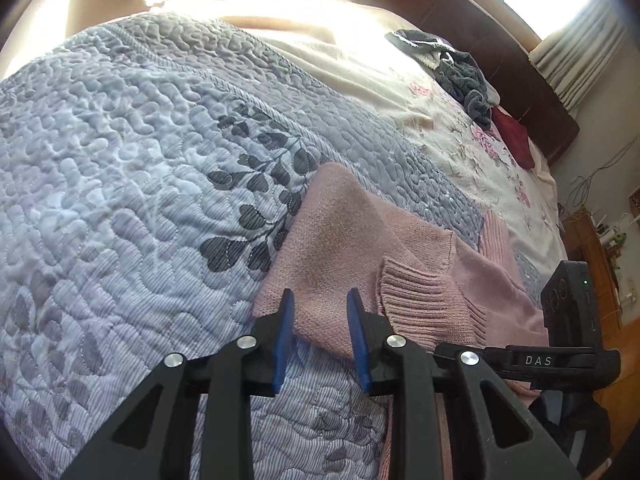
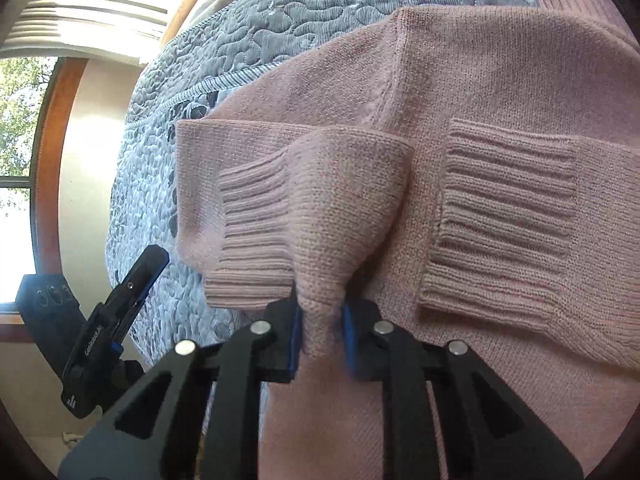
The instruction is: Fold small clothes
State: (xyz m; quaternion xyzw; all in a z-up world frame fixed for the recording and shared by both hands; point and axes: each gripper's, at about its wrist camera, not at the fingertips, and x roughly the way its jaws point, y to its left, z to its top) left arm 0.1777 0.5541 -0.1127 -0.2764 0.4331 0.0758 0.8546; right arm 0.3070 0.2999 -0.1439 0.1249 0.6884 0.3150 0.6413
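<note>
A pink knit sweater lies on the grey-blue quilted bedspread, with both ribbed cuffs folded in over its body. In the right wrist view my right gripper is shut on a bunched fold of the sweater's sleeve just behind the left ribbed cuff. The other cuff lies flat to the right. My left gripper is open at the sweater's near edge, with pink knit showing between its blue pads but not pinched. The left gripper also shows at the lower left of the right wrist view, off the sweater.
A heap of grey clothes and a dark red garment lie near the dark wooden headboard. A floral sheet covers the bed's far part. A wooden cabinet stands beside the bed. A window is at the left.
</note>
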